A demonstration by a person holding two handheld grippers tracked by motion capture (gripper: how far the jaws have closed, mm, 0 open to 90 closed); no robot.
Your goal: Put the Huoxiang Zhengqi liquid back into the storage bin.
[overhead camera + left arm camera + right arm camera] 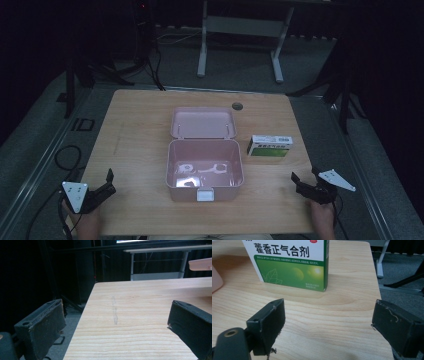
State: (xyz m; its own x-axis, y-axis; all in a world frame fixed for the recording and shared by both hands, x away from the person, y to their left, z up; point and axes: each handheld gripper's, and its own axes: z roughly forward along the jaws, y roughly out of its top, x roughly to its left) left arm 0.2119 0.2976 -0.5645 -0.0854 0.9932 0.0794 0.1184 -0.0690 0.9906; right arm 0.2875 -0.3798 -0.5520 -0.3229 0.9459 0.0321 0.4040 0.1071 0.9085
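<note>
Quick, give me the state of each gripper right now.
Left gripper: open, holding nothing, over bare table.
Right gripper: open, holding nothing, pointed at the green and white box.

Matt wood-grain table [140,130]; glossy pink plastic case [204,170]; printed cardboard box [292,262] ahead of right gripper [327,322], probably slightly glossy.

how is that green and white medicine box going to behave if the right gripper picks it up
The medicine box looks like thin card, so it is probably light and may dent under a hard squeeze. Its flat faces should suit the open right gripper. Lying flat on the table, it seems unlikely to tip or roll.
</note>
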